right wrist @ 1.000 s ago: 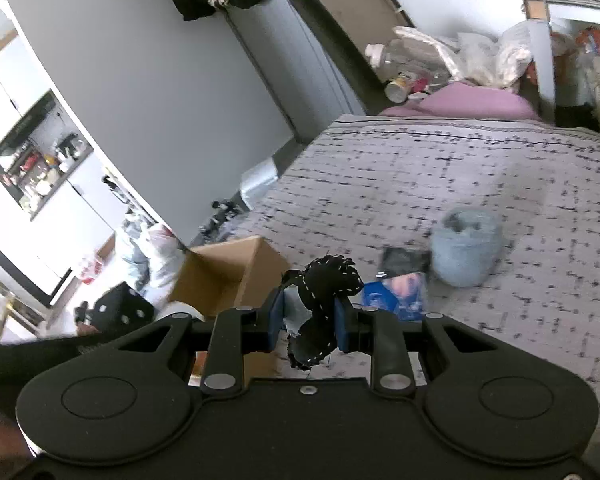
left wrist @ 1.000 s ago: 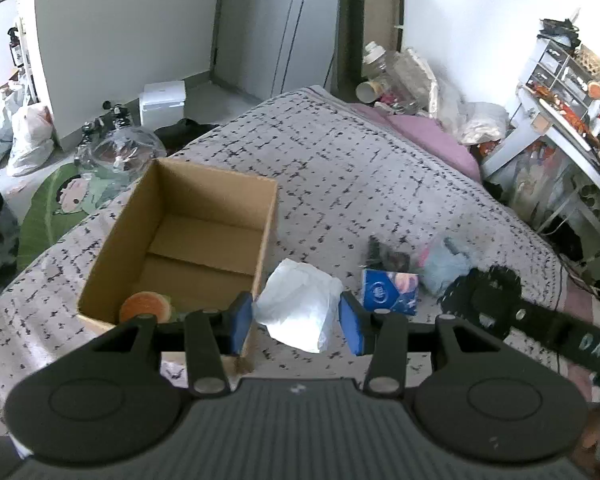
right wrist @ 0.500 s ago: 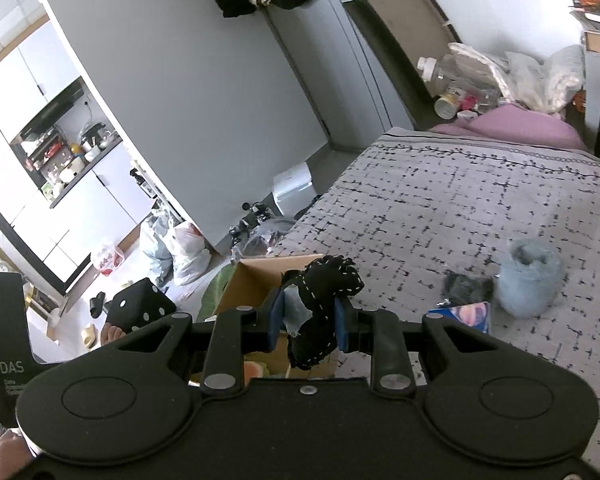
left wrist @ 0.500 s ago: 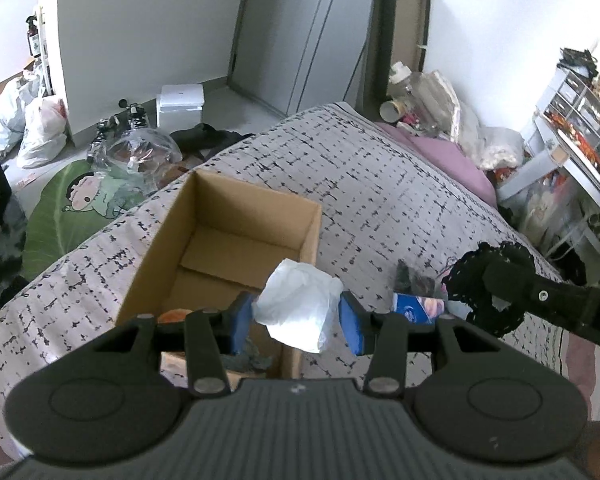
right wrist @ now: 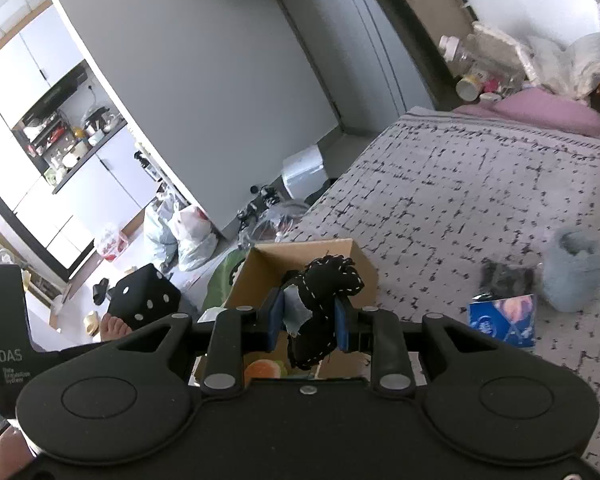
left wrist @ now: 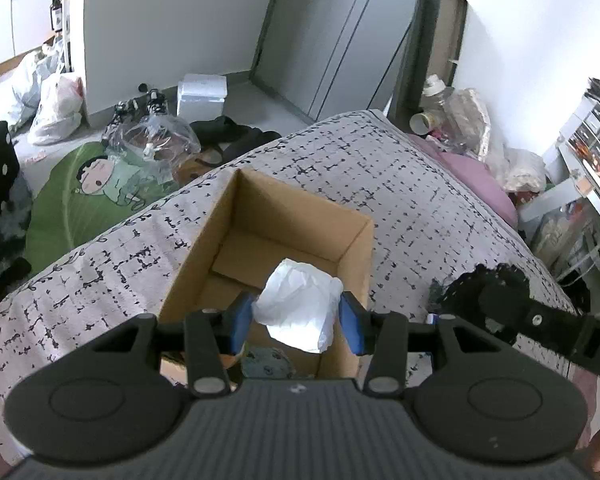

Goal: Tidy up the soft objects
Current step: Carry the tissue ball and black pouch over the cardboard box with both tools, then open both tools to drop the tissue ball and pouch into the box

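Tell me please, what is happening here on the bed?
A person is sorting soft things into a cardboard box on the bed, with a gripper in each hand. The left gripper is shut on a white crumpled bag, held above the open box. The right gripper is shut on a black stitched fabric piece near the box. A blue tissue pack and a grey knitted cup lie on the bedspread.

Cardboard box point(left wrist: 284, 236) sits on bed point(left wrist: 420, 208), stuffed toys point(right wrist: 265, 369) in its near end; right of box on bed lie tissue pack point(right wrist: 504, 320), yarn ball point(right wrist: 575, 276) behind it; floor mat point(left wrist: 80, 196) left of bed.
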Motion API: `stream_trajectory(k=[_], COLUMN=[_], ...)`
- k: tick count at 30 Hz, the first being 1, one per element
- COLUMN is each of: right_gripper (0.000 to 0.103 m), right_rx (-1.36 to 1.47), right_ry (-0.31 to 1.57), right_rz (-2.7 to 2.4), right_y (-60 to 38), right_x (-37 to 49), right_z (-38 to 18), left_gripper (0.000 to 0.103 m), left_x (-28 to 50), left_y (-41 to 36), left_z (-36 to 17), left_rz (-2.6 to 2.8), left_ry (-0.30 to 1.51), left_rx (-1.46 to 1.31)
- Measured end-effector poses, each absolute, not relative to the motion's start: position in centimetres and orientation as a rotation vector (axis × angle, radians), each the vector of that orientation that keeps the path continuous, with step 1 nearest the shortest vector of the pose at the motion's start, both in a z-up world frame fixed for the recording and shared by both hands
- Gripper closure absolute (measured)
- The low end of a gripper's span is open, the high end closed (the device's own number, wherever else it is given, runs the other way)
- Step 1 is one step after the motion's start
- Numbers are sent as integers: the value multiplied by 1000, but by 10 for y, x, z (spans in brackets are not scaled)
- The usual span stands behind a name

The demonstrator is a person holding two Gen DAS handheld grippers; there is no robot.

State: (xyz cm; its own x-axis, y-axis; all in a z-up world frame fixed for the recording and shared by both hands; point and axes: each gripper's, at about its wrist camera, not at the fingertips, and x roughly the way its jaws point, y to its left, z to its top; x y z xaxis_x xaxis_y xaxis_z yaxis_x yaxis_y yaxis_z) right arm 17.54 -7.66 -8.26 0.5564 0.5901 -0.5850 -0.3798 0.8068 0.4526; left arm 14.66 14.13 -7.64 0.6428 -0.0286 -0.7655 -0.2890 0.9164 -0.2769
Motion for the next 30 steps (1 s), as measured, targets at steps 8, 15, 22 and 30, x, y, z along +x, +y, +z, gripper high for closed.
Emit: stream_trajectory(k=[8,15,22,30], right_gripper=[77,77,76,72], right_rx=[282,289,278,229], right_ry=[831,858,889,895], right_rz=[597,623,654,674], right_y=[-56,-39,-29,-18], right_x=[185,193,196,202], right_z=[-95,-107,-114,-114], left_gripper=[57,56,41,39], left_x=[162,171,172,161], left_y=[160,174,179,181], left_z=[-93,-104,-99,-83], left_rz=[178,205,204,217], left_ry=[885,908,907,884], left_rx=[-425,-427,-460,-464])
